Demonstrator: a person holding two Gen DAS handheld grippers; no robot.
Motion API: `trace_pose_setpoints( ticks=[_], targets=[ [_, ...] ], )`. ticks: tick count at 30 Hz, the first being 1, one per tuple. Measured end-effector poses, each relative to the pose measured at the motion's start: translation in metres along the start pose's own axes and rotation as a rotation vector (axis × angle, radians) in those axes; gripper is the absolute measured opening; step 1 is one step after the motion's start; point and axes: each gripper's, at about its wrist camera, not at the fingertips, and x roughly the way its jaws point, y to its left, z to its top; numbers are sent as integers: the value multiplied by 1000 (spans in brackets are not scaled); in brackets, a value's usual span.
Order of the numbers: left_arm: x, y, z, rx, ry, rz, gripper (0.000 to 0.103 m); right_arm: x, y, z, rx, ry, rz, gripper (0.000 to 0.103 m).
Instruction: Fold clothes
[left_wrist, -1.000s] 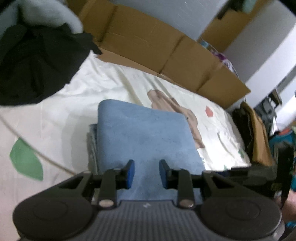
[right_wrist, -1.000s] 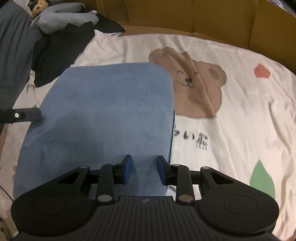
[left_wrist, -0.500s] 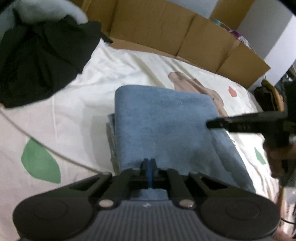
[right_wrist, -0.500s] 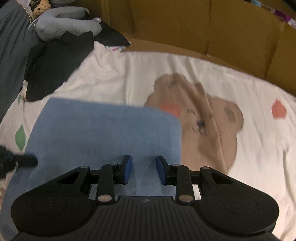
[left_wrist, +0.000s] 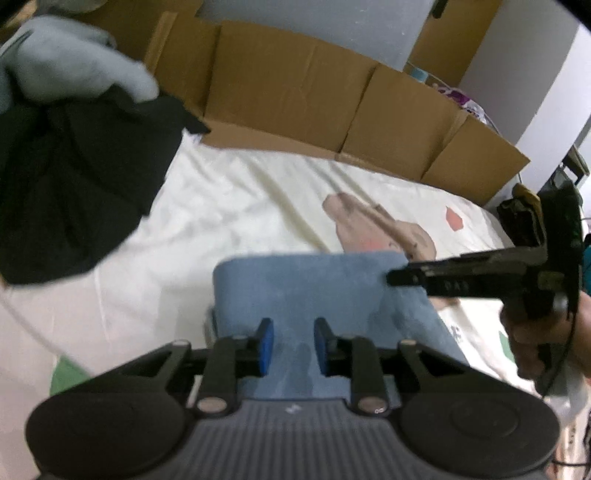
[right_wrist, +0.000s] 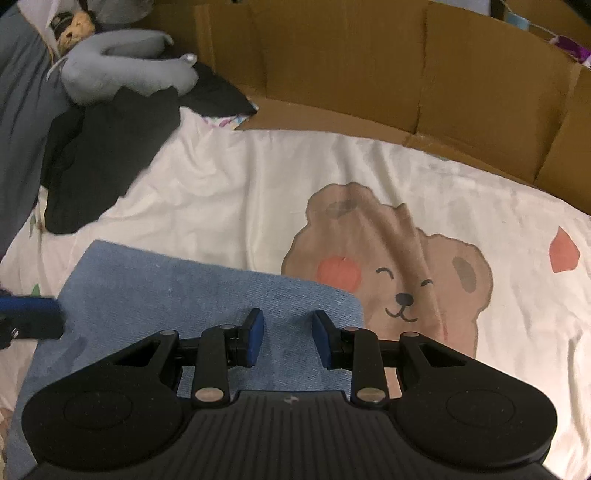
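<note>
A folded blue cloth (left_wrist: 317, 291) lies on a cream bedsheet with a bear print (right_wrist: 399, 273). My left gripper (left_wrist: 293, 345) hovers over the cloth's near edge with its jaws opening and nothing between them. The right gripper (left_wrist: 395, 277) shows side-on in the left wrist view, reaching over the cloth's far right corner, with a hand (left_wrist: 535, 332) behind it. In the right wrist view the blue cloth (right_wrist: 177, 295) lies below my right gripper (right_wrist: 287, 339), which stands open and empty. A blue fingertip (right_wrist: 33, 314) of the left gripper enters at the left edge.
A heap of black clothes (left_wrist: 74, 184) with a pale grey garment (left_wrist: 74, 62) on top lies at the left. Brown cardboard panels (left_wrist: 314, 99) wall the bed's far side. A grey plush pillow (right_wrist: 122, 70) sits at the upper left. Dark items (left_wrist: 524, 218) sit at the right.
The left jaws shut half a second ago and have parted again. Both grippers have drawn back, so the cloth sits lower in each view. The right gripper now reaches over the cloth's far corner.
</note>
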Motion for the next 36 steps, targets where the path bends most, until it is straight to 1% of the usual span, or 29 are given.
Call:
trace_pose_setpoints(
  ticks=[4,5,11,13,15,17,20,21,24,26,28,30,32,34,36],
  targets=[
    [21,-5,10,30,9,1,25,9,-2,2,14,17,-1,37],
    [25,-4,10,29,14,9,28,12,-1,1,17,26,1,37],
    [51,1,5,42,47,53,26,23,-6,-1,49,63,43,38],
    [55,2,0,49,48,57,26,25,-6,0,39,83,54,38],
    [53,5,2,25,52,51,26,26,-3,-1,-4,85,57,40],
    [46,2,6,29,56,55,26,23,0,-3,-49,81,61,40],
    [30,-8,7,80,65,64,26,12,-5,-4,-23,108,82,40],
    [24,-9,5,81,70,59,26,7,-5,-7,-22,115,84,40],
    [5,-13,-5,74,82,45,26,-10,-5,-25,-55,124,74,40],
    [-4,-18,-14,84,93,62,26,-23,-6,-41,-74,124,68,40],
    [-15,-20,-25,76,98,86,27,-36,-5,-55,-94,111,43,38],
    [-27,-18,-32,45,89,102,32,-48,-10,-65,-74,109,39,38],
    [-41,-16,-38,5,73,117,47,-62,-17,-73,-29,108,55,38],
    [-53,-14,-46,-36,66,120,52,-76,-21,-79,-2,95,46,38],
    [-61,-13,-55,-76,76,112,52,-89,-25,-84,38,91,44,39]
  ],
)
